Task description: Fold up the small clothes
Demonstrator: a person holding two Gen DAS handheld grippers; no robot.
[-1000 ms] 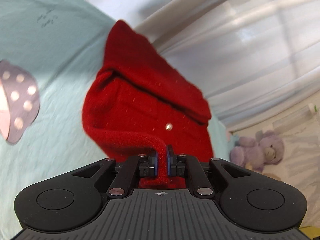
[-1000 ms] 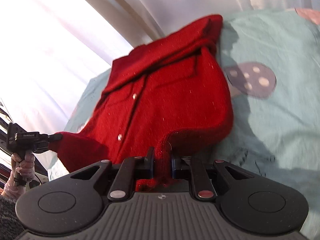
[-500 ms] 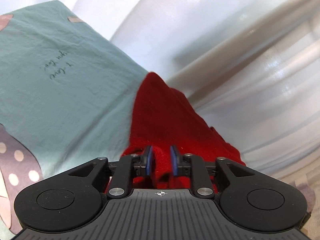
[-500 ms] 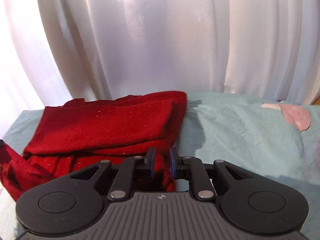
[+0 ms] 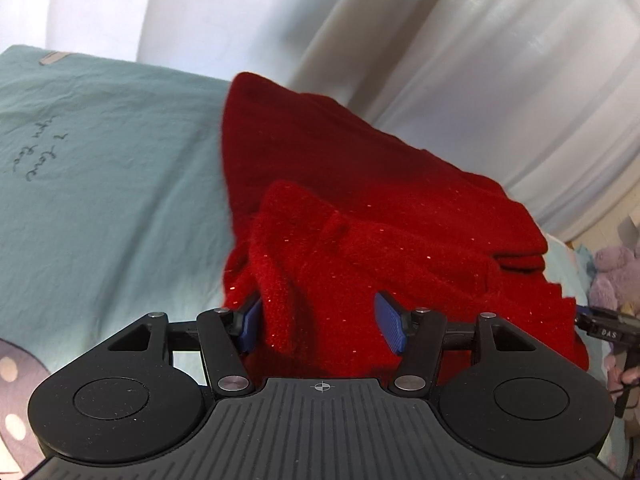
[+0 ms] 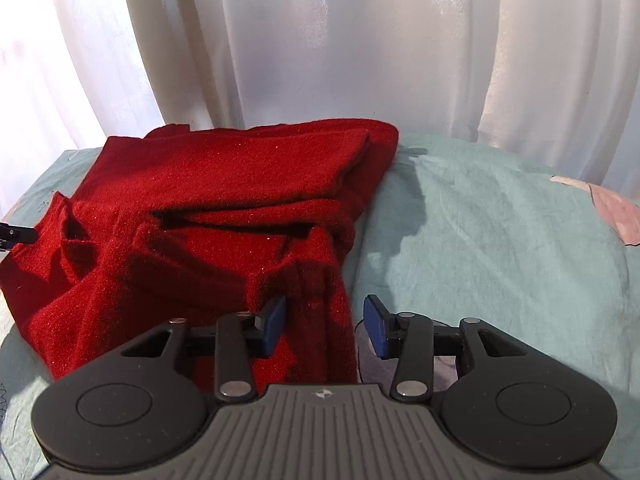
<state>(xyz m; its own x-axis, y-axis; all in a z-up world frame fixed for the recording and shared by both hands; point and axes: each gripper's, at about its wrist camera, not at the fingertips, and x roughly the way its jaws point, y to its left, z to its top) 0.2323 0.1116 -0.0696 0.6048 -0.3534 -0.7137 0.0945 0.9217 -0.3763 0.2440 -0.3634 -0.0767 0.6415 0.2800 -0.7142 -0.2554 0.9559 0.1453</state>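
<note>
Garment: a red knitted sweater lay folded over on itself in thick layers on a pale green bedsheet, close to the white curtain at the far edge of the bed.
Left gripper: the left gripper had its jaws parted and opening; a raised fold of the sweater stood between the blue pads. The left-hand pad sat just beside or against the knit, while the other stood clear of it, so nothing was pinched.
Right gripper: the right gripper had its jaws spread and opening, narrower than the left's. The sweater's near right edge hung in the gap beside the left-hand pad; the right-hand pad was apart, over bare sheet.
Other side: the right gripper's black tip showed at the sweater's right corner in the left wrist view.
Beyond: a purple plush toy lay past the bed.
</note>
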